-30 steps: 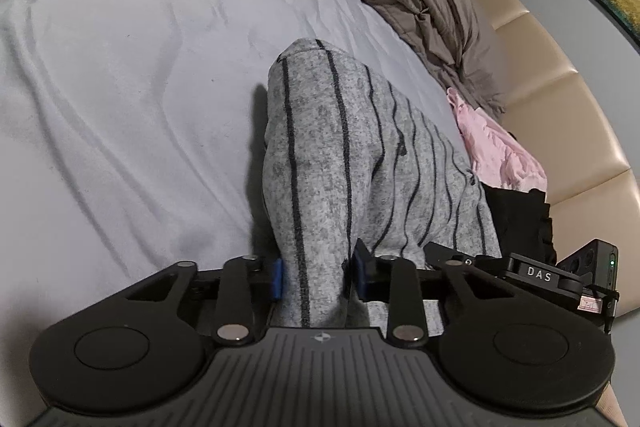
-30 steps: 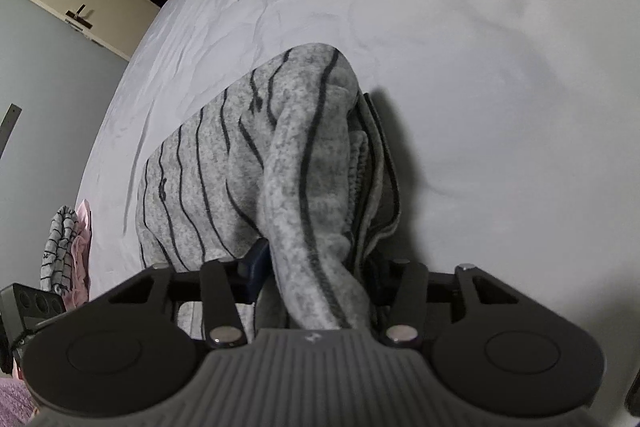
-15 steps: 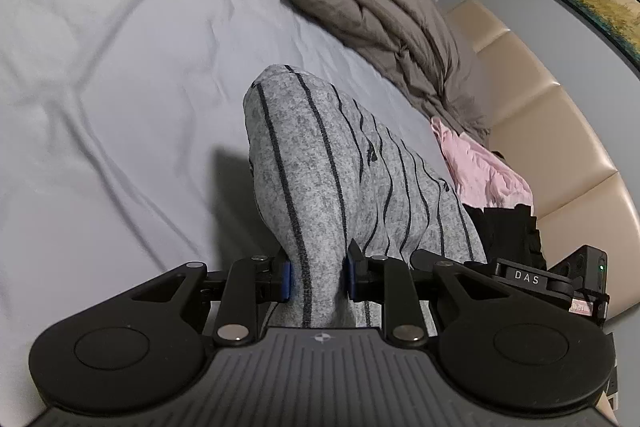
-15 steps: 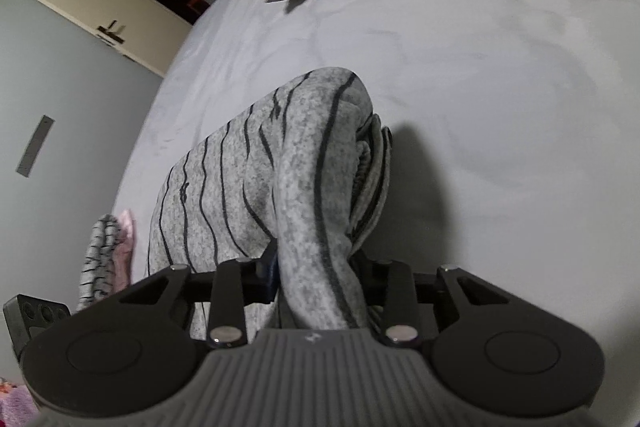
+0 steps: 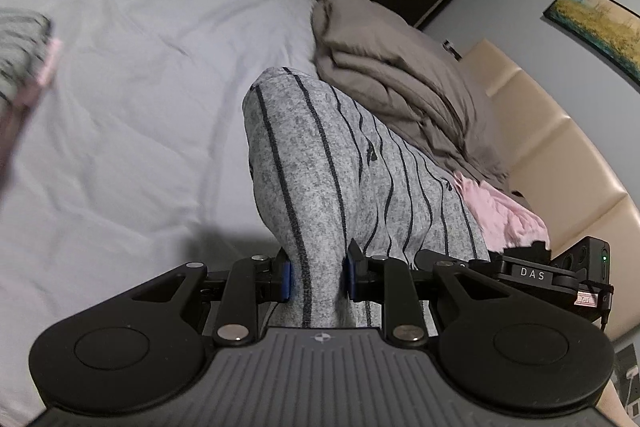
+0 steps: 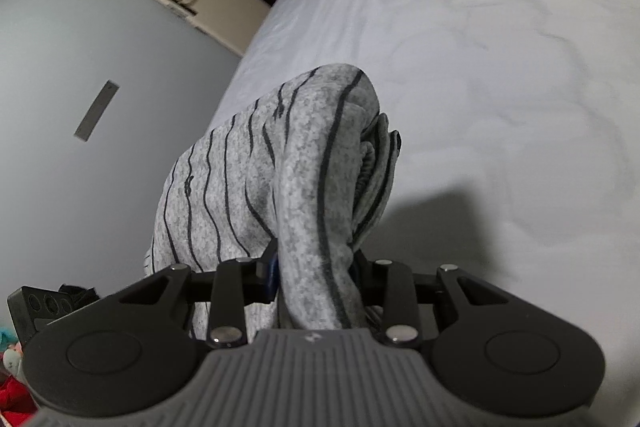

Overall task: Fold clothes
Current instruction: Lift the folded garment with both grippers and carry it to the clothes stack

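Lifted higher off the bed sheet (image 5: 120, 115) than a second ago, the striped grey garment (image 5: 320, 163) hangs soft and floppy—left gripper (image 5: 318, 273) and right gripper (image 6: 314, 273) each clamped on a bunched edge, best gripped through all layers.

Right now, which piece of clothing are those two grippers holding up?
Start at the big white bed. Above it hangs the grey garment, clamped by the left gripper and right gripper. Thin dark stripes distinguish it from the plain taupe duvet and pink clothing.
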The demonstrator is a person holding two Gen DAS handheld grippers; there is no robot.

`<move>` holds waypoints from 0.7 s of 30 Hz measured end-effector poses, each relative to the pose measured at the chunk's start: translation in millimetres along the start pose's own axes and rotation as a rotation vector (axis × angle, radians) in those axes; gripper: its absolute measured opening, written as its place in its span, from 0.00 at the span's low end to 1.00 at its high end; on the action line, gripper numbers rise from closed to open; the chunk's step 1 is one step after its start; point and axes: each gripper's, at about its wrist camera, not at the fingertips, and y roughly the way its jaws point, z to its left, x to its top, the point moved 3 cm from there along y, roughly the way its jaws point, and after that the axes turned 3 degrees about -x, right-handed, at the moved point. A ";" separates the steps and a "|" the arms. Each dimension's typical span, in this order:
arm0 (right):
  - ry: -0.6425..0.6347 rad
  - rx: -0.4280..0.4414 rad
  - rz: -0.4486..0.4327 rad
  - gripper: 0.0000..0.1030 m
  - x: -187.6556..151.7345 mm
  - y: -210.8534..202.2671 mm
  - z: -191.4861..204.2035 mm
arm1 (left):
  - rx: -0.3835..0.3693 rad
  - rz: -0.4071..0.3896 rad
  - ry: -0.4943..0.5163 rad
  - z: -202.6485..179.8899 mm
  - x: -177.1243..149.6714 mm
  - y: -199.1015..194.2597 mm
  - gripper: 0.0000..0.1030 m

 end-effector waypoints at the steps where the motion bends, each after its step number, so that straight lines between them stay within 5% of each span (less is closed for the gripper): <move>1: -0.006 0.009 0.005 0.35 -0.2 4.5 8.1 | 0.008 -0.007 0.001 3.6 3.8 -7.2 0.21; 21: -0.110 0.136 0.107 0.35 -2.8 112.9 148.9 | 0.105 -0.105 -0.031 100.9 70.0 -121.9 0.21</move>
